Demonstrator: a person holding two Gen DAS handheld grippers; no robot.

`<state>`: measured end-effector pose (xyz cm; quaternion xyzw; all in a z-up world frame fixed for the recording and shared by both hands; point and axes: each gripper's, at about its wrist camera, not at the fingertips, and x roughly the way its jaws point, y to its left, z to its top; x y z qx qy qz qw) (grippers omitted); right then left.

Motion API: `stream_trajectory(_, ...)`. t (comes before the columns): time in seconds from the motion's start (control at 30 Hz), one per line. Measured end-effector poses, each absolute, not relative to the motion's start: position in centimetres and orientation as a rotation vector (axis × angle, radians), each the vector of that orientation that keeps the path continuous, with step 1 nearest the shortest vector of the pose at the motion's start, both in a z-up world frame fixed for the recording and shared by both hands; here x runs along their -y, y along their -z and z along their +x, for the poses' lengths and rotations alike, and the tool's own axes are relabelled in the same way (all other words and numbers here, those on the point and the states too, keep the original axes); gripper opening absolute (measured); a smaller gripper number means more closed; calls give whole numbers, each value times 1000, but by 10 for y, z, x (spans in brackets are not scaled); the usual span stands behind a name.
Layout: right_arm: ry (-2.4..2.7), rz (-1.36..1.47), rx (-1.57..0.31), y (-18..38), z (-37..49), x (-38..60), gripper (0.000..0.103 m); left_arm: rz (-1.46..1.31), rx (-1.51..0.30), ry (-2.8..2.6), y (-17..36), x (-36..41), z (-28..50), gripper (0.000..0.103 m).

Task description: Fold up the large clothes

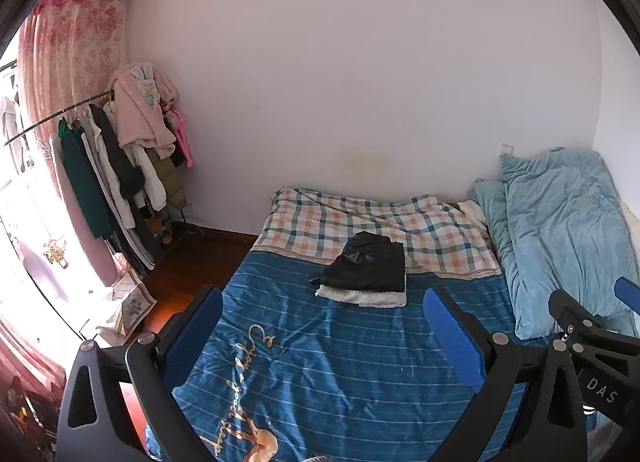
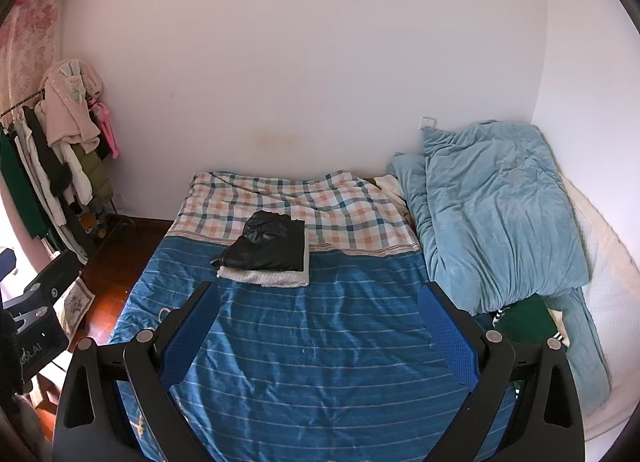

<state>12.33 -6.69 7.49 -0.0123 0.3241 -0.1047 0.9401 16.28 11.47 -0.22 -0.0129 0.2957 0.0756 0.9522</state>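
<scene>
A folded black garment [image 1: 366, 266] [image 2: 266, 246] lies on a folded white fleecy one [image 1: 362, 297] [image 2: 266, 278] in the middle of the bed [image 1: 320, 362] [image 2: 320, 342], where the blue striped cover meets the plaid part. My left gripper [image 1: 322, 312] is open above the near part of the bed, with nothing between its blue pads. My right gripper [image 2: 318, 308] is open too, short of the stack and holding nothing. The right gripper's body [image 1: 592, 326] shows at the right edge of the left wrist view.
A light blue duvet [image 2: 496, 213] is heaped along the bed's right side, with a dark green cloth [image 2: 524, 320] under its near end. A rack of hanging clothes [image 1: 116, 165] and a pink curtain [image 1: 68, 41] stand at the left. Wooden floor [image 1: 192, 262] lies beside the bed.
</scene>
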Motion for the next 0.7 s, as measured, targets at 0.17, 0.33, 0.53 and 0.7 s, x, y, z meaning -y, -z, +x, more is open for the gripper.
stream_trajectory(0.17, 212, -23, -662, -74, 124, 66, 101, -31, -602, -155, 2, -116, 161, 103)
stream_trajectory(0.33, 212, -25, -665, -72, 117, 63, 101, -32, -608, -157, 4, -120, 159, 103)
stream_trajectory(0.53, 206, -26, -663, -71, 119, 62, 101, -33, -609, -156, 4, -120, 160, 103)
stream_trajectory(0.7, 204, -28, -661, -71, 119, 61, 101, -36, -611, -154, 4, -121, 160, 103)
